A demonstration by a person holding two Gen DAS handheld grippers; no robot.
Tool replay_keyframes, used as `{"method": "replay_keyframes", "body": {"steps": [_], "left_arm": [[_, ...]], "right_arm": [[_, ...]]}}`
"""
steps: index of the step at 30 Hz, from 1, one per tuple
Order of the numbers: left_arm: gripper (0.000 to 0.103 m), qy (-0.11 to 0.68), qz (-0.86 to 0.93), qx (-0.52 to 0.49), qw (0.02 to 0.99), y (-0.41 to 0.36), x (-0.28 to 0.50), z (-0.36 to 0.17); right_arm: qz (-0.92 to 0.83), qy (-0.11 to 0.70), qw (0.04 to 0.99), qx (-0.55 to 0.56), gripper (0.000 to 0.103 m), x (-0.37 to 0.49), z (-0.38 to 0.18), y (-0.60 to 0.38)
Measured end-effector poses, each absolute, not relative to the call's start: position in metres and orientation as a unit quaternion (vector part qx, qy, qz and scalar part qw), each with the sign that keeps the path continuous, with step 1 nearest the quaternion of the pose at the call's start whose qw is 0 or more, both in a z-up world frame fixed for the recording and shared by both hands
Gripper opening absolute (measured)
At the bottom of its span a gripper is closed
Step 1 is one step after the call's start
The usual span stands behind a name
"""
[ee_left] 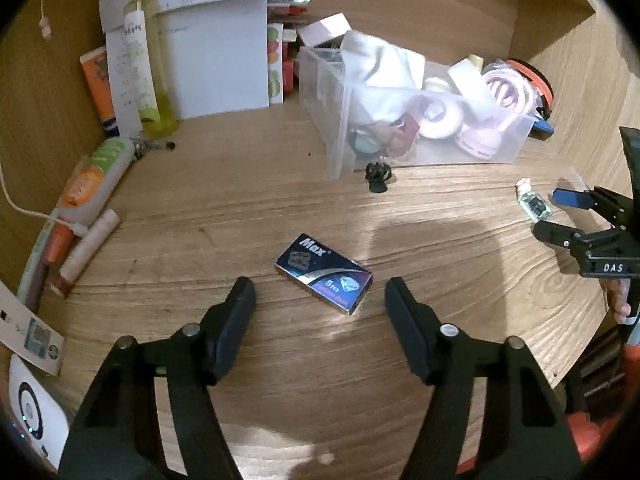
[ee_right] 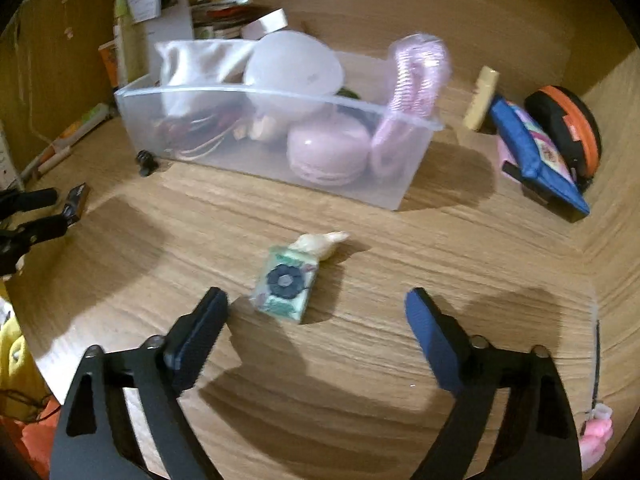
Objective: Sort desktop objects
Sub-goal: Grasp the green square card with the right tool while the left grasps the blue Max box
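A dark blue "Max" box (ee_left: 324, 272) lies flat on the wooden desk, just beyond and between the fingertips of my left gripper (ee_left: 320, 300). Its jaws stand open and the pads do not touch the box. My right gripper (ee_right: 316, 304) is open too, with a small green bottle (ee_right: 286, 286) bearing a dark flower lying just ahead of its left finger, untouched. A cream shell-like piece (ee_right: 324, 242) sits at the bottle's far end. Each view shows the other gripper: the right gripper (ee_left: 550, 214) by the bottle (ee_left: 534, 202), the left gripper (ee_right: 56, 210) by the box (ee_right: 78, 200).
A clear plastic bin (ee_left: 440, 156) (ee_right: 280, 93) holding pink and white items stands behind. A small black clip (ee_left: 377, 176) lies at its front corner. Tubes (ee_left: 92, 184), a yellow-green bottle (ee_left: 148, 64) and papers (ee_left: 216, 60) line the left and back. A blue pouch (ee_right: 536, 152) and a round orange-black case (ee_right: 568, 128) sit right.
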State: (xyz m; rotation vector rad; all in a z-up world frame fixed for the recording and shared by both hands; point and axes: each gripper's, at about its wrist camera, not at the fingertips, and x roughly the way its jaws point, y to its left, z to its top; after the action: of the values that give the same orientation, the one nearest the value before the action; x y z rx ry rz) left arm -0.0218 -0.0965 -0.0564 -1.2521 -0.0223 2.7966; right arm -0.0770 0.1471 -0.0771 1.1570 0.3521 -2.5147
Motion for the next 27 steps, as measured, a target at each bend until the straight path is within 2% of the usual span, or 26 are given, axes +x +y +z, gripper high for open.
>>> {"method": "replay_keyframes", "body": {"steps": [10, 13, 15, 18, 23, 27], "left_arm": [[0.064, 0.015, 0.920, -0.390, 0.041, -0.088, -0.021, -0.061], [0.055, 0.018, 0.922, -0.384, 0.048, -0.086, -0.021, -0.061], [0.041, 0.021, 0.923, -0.381, 0.051, -0.084, -0.021, -0.060], [0.031, 0.024, 0.924, -0.378, 0.051, -0.082, -0.021, -0.060], [0.028, 0.032, 0.926, -0.374, 0.046, -0.079, -0.019, -0.060], [0.028, 0.027, 0.926, -0.374, 0.042, -0.080, -0.020, -0.061]], "right_arm": [[-0.884, 0.093, 0.185, 0.418, 0.076, -0.077, -0.079, 0.142], [-0.887, 0.092, 0.185, 0.414, 0.069, -0.075, -0.078, 0.141], [-0.889, 0.090, 0.183, 0.411, 0.061, -0.075, -0.078, 0.141], [-0.890, 0.091, 0.186, 0.407, 0.050, -0.073, -0.078, 0.140], [-0.889, 0.094, 0.195, 0.403, 0.026, -0.074, -0.077, 0.138], [-0.889, 0.091, 0.198, 0.404, 0.022, -0.075, -0.076, 0.139]]}}
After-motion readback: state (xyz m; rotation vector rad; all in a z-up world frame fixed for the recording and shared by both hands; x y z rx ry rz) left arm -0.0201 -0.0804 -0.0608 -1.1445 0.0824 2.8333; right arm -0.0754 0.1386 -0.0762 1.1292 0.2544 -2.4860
